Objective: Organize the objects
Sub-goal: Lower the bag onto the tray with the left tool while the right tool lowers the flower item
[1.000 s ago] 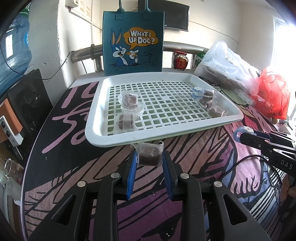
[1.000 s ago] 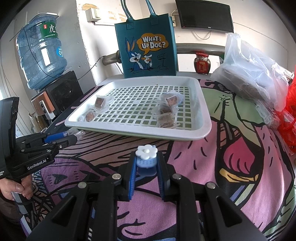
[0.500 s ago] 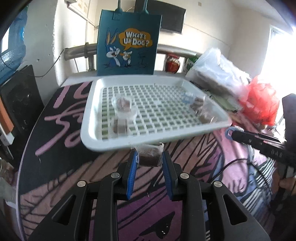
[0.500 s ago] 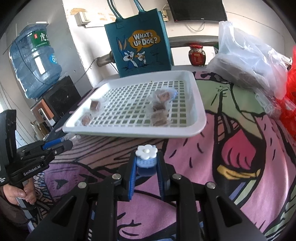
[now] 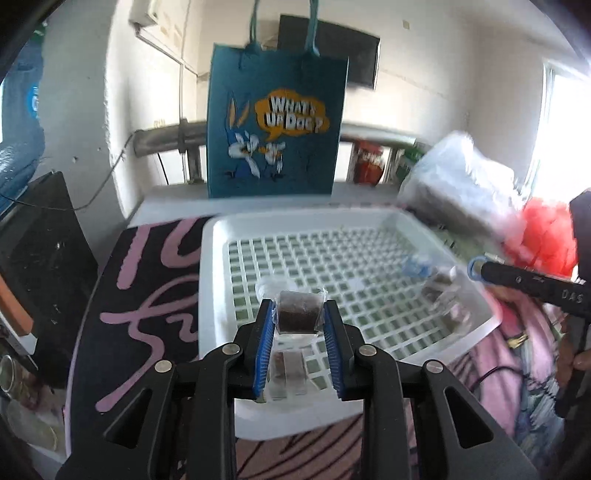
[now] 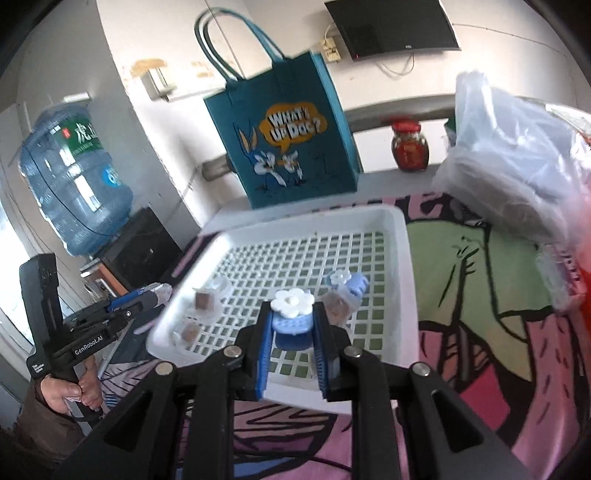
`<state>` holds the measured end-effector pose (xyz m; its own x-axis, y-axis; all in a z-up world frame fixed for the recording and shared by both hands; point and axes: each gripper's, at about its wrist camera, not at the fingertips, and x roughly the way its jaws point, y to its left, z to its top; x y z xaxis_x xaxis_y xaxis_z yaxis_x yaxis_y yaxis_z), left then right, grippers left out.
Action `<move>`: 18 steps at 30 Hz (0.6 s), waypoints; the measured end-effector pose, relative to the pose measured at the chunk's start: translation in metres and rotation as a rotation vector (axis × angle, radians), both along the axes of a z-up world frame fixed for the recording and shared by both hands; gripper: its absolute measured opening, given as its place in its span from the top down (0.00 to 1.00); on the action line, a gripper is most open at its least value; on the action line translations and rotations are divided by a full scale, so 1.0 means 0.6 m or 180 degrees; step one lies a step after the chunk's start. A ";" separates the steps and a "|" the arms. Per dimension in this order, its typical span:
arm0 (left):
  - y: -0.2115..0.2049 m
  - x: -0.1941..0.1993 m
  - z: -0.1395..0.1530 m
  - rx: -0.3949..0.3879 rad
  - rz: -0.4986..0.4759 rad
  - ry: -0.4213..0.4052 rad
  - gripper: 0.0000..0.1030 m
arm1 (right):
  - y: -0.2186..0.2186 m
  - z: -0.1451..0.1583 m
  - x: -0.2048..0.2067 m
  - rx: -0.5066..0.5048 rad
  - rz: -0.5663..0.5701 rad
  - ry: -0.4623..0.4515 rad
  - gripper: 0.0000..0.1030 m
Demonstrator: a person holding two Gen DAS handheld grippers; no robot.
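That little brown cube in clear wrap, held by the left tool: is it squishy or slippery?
The wrapped brown cube probably is fairly firm: it keeps square edges between the left tool's pads. Its clear wrapper looks loose and crinkly, so it might slide somewhat. It seems light, held by the sides alone.

— What's at the far end of my table?

— A teal tote bag (image 6: 291,136) printed "What's Up Doc?" stands upright against the rail. To its right I see a red-lidded jar (image 6: 410,147), and nearer me a big clear plastic bag (image 6: 517,162).

— And off to the left?

— A blue water jug (image 6: 74,177) sits tilted above a black cabinet (image 6: 144,247). A dark screen (image 6: 395,26) hangs on the wall. The cloth (image 6: 480,280) under everything shows pink, green and black cartoon shapes.
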<state>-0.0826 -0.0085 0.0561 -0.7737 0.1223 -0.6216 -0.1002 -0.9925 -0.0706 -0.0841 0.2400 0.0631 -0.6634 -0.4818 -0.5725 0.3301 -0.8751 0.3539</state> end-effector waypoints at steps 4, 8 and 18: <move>0.009 -0.021 -0.043 -0.0099 0.0011 -0.0220 0.73 | -0.023 -0.032 -0.014 0.0292 -0.0015 -0.0015 0.81; 0.012 -0.022 -0.056 -0.0177 0.0040 -0.0278 0.52 | -0.043 -0.061 -0.016 0.0655 0.0004 -0.0043 0.80; 0.004 0.026 0.022 -0.0038 0.0025 -0.0016 0.24 | -0.004 0.005 0.034 0.0474 -0.0144 0.0212 0.39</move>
